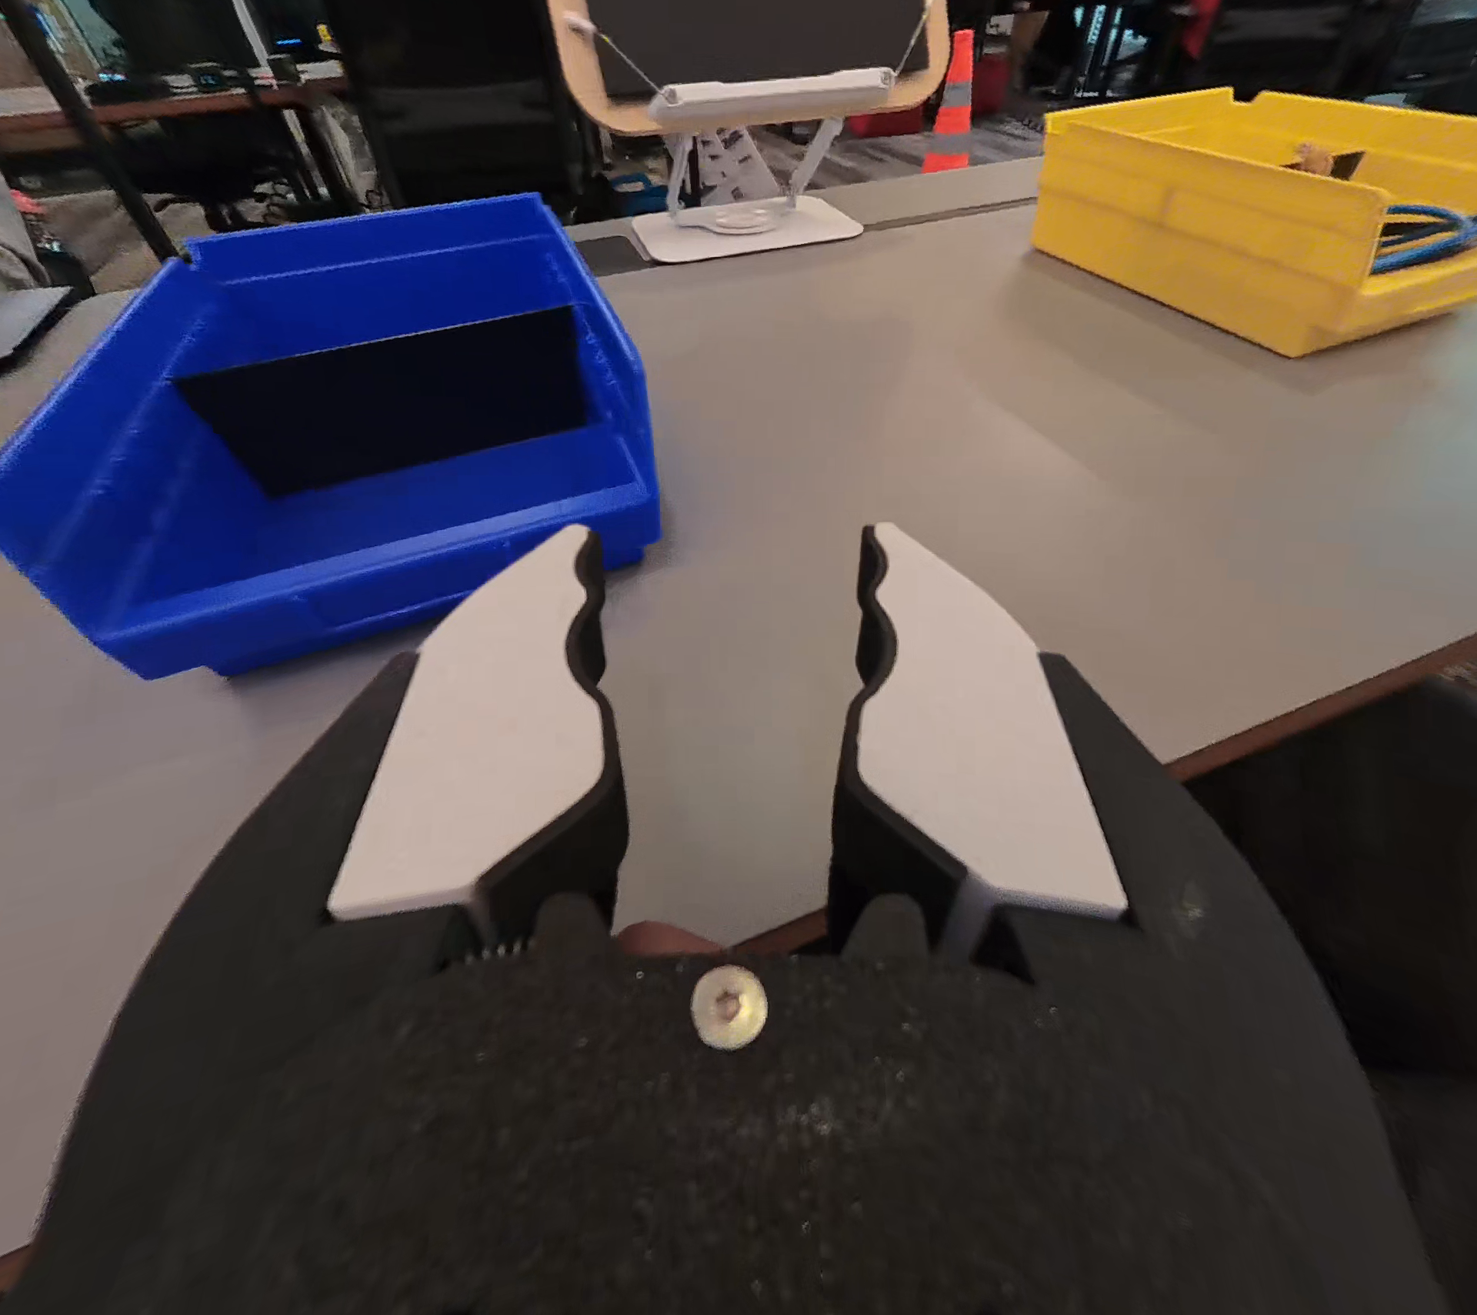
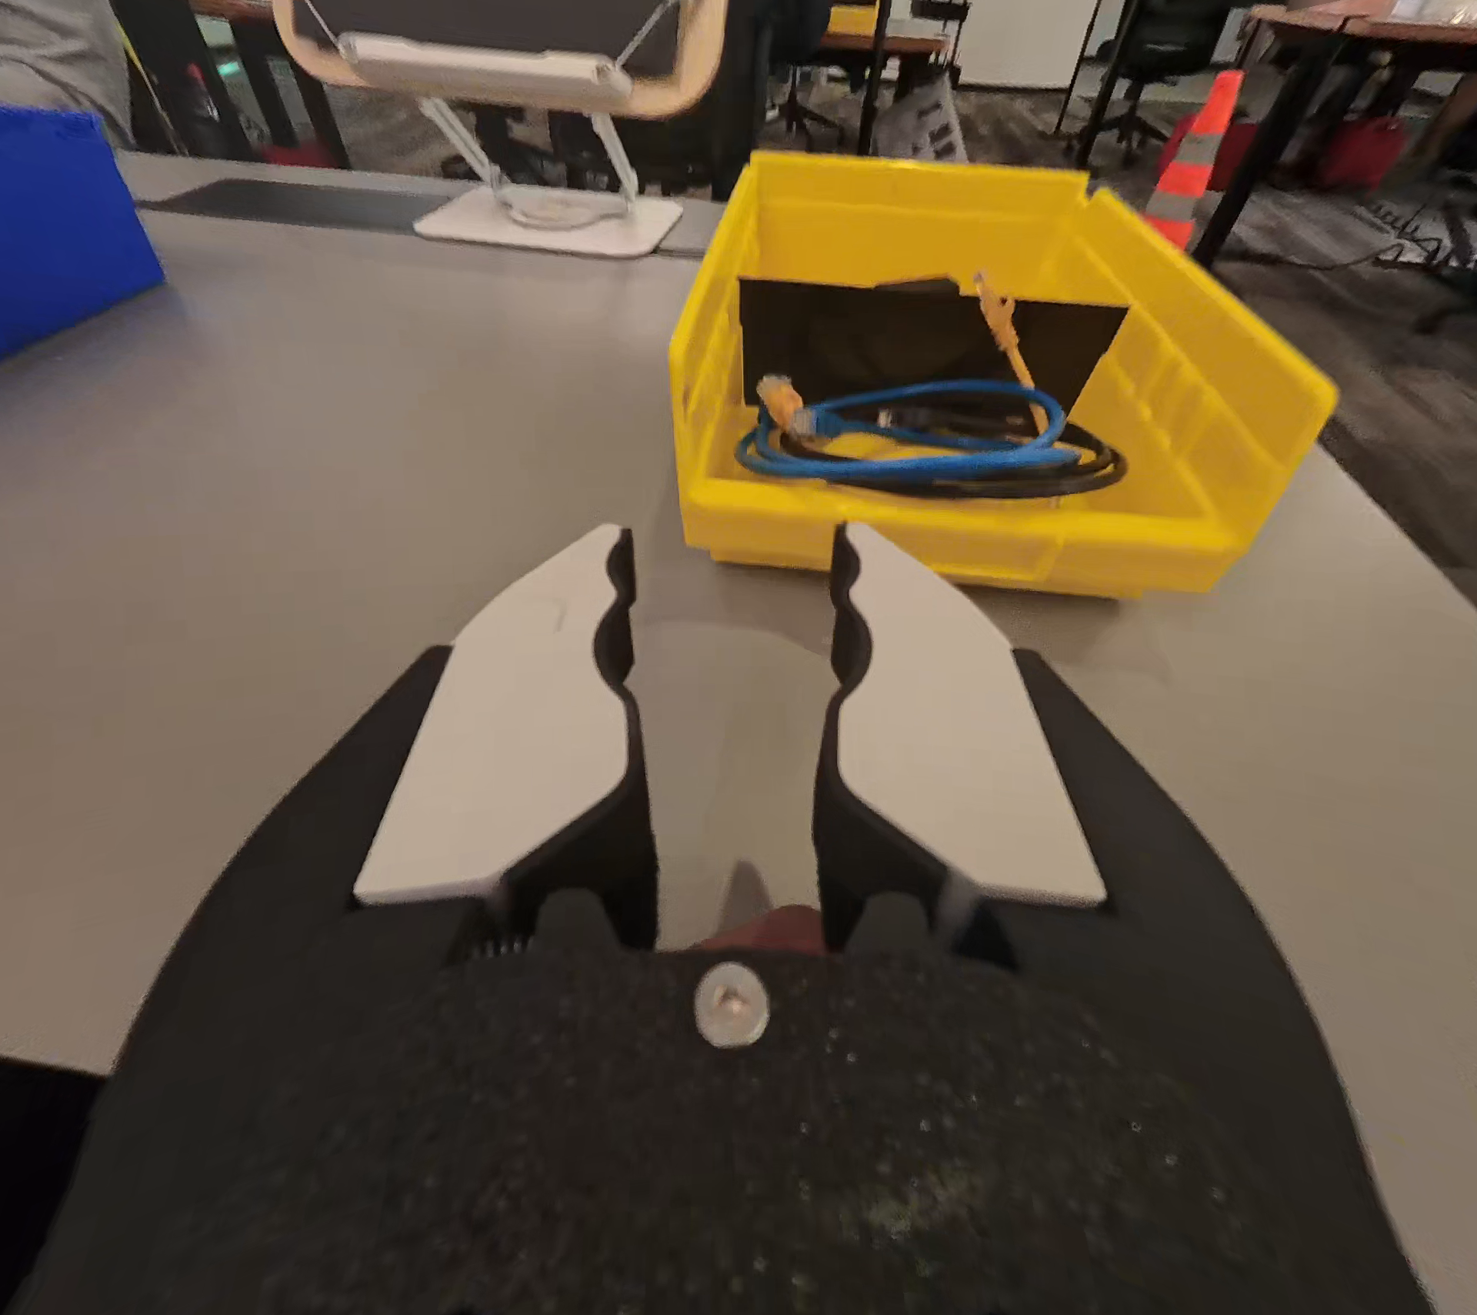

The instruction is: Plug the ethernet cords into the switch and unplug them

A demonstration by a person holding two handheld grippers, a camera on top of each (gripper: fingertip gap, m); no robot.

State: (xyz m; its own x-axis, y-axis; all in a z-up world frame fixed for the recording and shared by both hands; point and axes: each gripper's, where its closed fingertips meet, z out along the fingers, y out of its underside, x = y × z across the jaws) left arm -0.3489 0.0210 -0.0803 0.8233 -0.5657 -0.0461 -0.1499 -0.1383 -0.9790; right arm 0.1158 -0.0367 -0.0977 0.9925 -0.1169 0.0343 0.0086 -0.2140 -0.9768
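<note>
Both my tongs, left gripper (image 1: pixel 729 545) and right gripper (image 2: pixel 731 545), hang spread apart with nothing in them over the smooth grey table (image 2: pixel 360 477); coiled blue, black and orange ethernet cords (image 2: pixel 919 437) sit in the ribbed yellow plastic bin (image 2: pixel 959 541)

The left gripper (image 1: pixel 731 545) fills the lower half of its wrist view: a broad black body with a grainy, speckled surface, flaring out like wings toward both lower corners. A single silver hex-socket screw (image 1: pixel 729 1006) sits at its centre line. Two fingers (image 1: pixel 495 725) rise from it, each topped with a flat pale-grey plate that tapers to a rounded tip, with black wavy-edged pads lining the inner sides. Small ridged teeth show at the base of the left-hand finger. The right gripper (image 2: pixel 731 545) looks the same: black textured body, one silver screw (image 2: pixel 731 1005) at centre, grey-plated fingers (image 2: pixel 951 741) with scalloped black inner pads.
</note>
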